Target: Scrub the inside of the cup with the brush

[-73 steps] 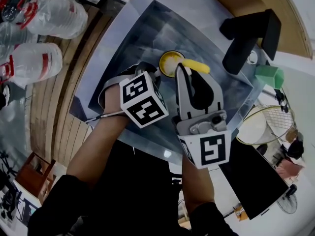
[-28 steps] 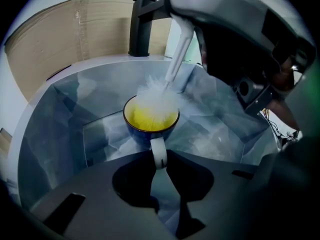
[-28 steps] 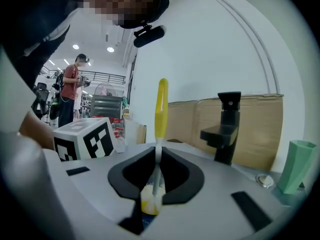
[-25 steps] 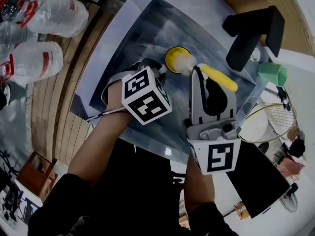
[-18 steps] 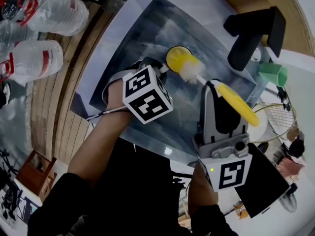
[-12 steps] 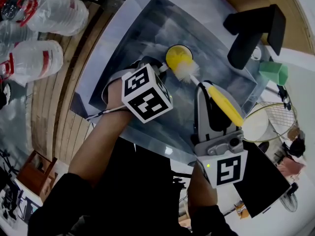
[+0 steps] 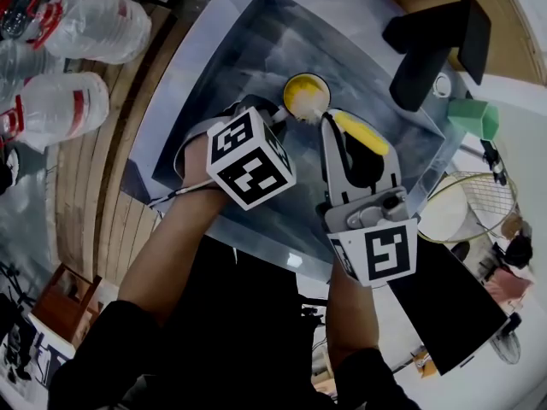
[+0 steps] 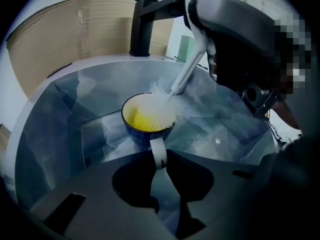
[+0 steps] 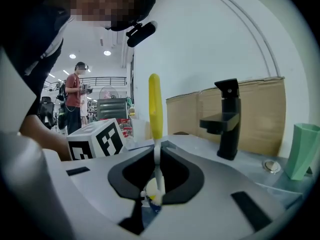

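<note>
Yellow brush [image 7: 359,133], clamped in my right tongs [image 9: 157,156], is back inside the cup [image 8: 137,120] my left tongs [image 8: 159,159] hold, so scrubbing resumes.

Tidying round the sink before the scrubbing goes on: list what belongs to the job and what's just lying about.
In use: cup; brush; left hand-held gripper, shut on the cup's handle; right hand-held gripper, shut on the brush.

Lying about: faucet; green tumbler; water bottles.
</note>
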Demonstrator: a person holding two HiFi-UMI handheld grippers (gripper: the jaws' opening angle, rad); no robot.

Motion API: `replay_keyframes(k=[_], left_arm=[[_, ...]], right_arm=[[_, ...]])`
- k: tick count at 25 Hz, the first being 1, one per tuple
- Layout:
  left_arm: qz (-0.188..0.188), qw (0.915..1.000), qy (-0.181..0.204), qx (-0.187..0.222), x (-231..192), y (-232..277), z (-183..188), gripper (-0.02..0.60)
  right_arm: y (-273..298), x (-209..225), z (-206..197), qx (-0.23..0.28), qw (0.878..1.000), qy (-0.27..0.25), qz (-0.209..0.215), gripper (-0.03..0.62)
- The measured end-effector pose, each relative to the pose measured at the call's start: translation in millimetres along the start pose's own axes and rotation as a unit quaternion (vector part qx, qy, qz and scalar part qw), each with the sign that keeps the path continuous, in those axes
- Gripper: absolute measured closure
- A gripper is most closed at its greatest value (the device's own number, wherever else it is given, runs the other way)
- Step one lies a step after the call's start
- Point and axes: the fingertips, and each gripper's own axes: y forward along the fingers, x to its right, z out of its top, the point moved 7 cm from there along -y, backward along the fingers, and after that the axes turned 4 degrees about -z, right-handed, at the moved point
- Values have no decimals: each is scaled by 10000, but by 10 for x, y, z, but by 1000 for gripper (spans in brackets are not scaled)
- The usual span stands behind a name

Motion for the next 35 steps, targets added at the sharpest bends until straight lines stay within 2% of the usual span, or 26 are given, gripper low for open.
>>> replay_keyframes(k=[9, 12, 17, 20, 25, 31, 35], left_arm=[[-15, 10000, 41, -7, 1, -5, -3, 503], [-5, 10000, 47, -19, 3, -4, 1, 503], [-27, 9999, 117, -48, 6, 4, 3, 503], [-27, 9999, 126, -48, -3, 2, 6, 503], [-52, 9999, 112, -38, -1, 2, 1, 503], [-66, 9999, 118, -28, -4, -2, 5, 503], [-67, 9999, 115, -33, -4, -7, -1, 503]], right_arm=[[-217, -68, 567, 744, 9972, 34, -10, 546], [-139, -84, 509, 704, 9974, 86, 101, 546], [43, -41, 87, 259, 9992, 304, 46, 546], [97, -39, -15, 157, 9997, 200, 43, 543], [60, 37, 98, 225, 9997, 108, -58, 546], [-115, 104, 583, 878, 9957, 4, -295, 546], [-44, 105, 584, 920, 9951, -237, -280, 546]])
